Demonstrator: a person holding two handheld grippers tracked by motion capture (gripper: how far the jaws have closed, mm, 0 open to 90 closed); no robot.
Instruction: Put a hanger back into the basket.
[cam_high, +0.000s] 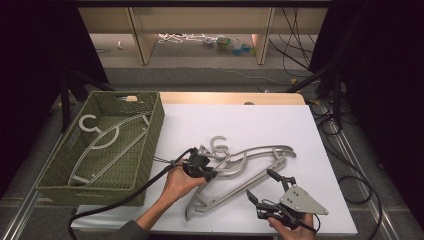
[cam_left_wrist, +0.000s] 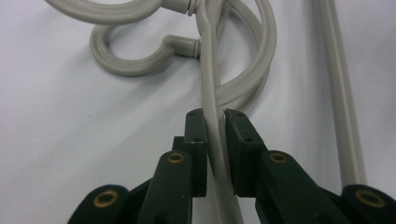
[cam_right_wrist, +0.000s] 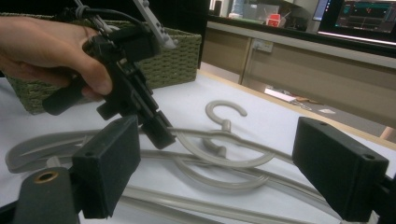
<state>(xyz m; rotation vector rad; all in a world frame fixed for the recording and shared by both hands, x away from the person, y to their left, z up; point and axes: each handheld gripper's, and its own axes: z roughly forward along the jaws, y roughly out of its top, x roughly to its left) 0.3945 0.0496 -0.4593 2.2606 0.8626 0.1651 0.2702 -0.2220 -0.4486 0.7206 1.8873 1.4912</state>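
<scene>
The left gripper (cam_left_wrist: 215, 122) is closed on the thin shoulder bar of the top hanger (cam_left_wrist: 211, 79), whose long axis runs straight ahead between the jaws, hook farthest away. This hanger lies on the white table (cam_high: 200, 125), just right of the basket (cam_high: 155, 131). The right gripper (cam_high: 261, 184) is held wide open and empty, nearby. Two hangers are counted on the table, one hanger in the basket (cam_high: 107, 141), and two grippers.
</scene>
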